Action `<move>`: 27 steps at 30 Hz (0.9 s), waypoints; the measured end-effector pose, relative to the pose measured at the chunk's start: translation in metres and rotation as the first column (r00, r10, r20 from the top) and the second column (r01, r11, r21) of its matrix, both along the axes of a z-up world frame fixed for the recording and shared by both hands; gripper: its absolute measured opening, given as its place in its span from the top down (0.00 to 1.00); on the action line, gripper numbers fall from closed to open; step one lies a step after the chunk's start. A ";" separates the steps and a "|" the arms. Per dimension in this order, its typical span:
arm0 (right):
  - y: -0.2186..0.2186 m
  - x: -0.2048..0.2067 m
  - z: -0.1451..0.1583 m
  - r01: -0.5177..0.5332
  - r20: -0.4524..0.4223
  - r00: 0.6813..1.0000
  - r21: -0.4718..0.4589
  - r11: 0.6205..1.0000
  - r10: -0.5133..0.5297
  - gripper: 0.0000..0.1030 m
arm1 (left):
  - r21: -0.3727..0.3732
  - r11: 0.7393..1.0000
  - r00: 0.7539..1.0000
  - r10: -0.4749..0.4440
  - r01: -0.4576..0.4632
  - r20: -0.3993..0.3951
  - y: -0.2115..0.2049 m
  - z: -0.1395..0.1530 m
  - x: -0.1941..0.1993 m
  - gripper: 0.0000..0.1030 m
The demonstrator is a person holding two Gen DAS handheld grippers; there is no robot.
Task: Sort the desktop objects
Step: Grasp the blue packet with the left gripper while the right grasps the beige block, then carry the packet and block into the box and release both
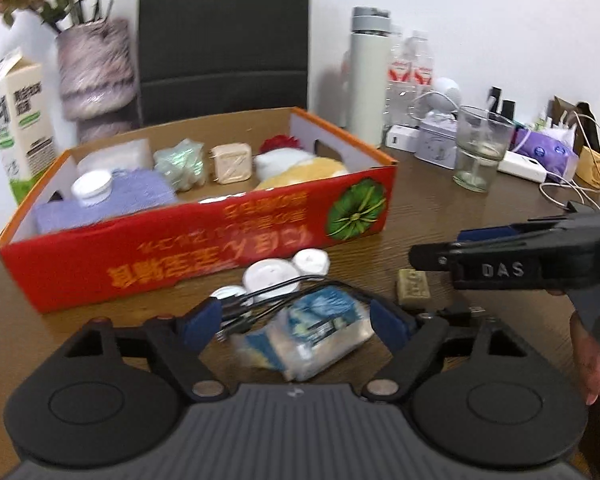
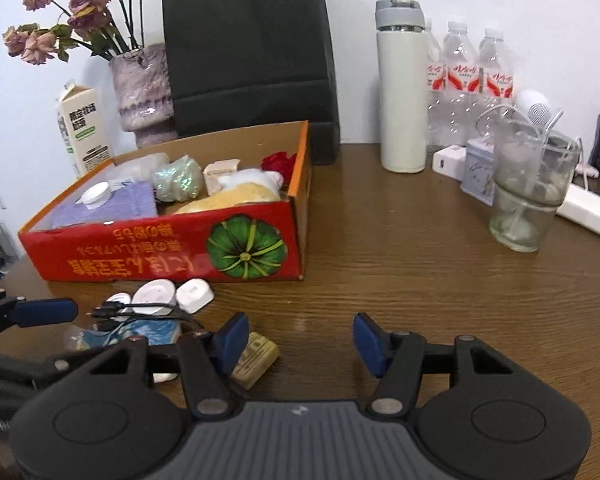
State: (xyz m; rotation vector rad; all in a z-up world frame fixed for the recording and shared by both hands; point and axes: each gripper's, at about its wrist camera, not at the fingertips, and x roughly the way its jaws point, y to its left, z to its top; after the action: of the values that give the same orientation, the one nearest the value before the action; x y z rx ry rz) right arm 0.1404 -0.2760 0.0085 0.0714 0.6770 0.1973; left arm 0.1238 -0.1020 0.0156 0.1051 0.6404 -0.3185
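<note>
A red cardboard box (image 1: 204, 252) (image 2: 160, 256) with a pumpkin picture holds a purple cloth (image 1: 112, 200), a white lid, a beige cube (image 1: 232, 163) and soft yellow and white things. In front of it lie white round pucks (image 1: 270, 276) (image 2: 154, 294), a black cable (image 1: 268, 300), a blue-and-white plastic packet (image 1: 316, 336) and an olive block (image 1: 413, 287) (image 2: 256, 360). My left gripper (image 1: 296, 324) is open, its pads either side of the packet and cable without pressing. My right gripper (image 2: 302, 342) is open over bare table, the olive block just outside its left finger.
Along the back stand a milk carton (image 2: 84, 132), a vase of dried roses (image 2: 140, 92), a black paper bag (image 2: 248, 60), a white flask (image 2: 402, 96) and water bottles (image 2: 460, 80). A glass tumbler (image 2: 528, 196), a tin, a power strip and cables crowd the right.
</note>
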 end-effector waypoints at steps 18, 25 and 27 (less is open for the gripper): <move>0.030 -0.012 -0.008 -0.059 -0.001 0.998 -0.082 0.995 0.059 0.73 | -0.092 0.992 0.992 0.089 -0.081 0.085 0.034 0.016 -0.069 0.90; 0.011 -0.022 0.010 -0.012 0.083 0.997 0.029 0.999 0.010 0.79 | -0.153 0.973 0.981 0.182 -0.171 0.061 0.059 0.044 -0.056 0.90; -0.004 -0.024 0.020 0.010 0.114 0.993 0.113 0.994 -0.023 0.79 | -0.152 0.972 0.978 0.192 -0.178 0.082 0.065 0.059 -0.045 0.90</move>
State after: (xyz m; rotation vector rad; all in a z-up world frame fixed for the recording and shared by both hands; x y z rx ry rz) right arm 0.1161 -0.2800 0.0288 0.1726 0.5500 0.2221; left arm 0.0783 -0.0373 0.0745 -0.0769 0.5258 -0.1773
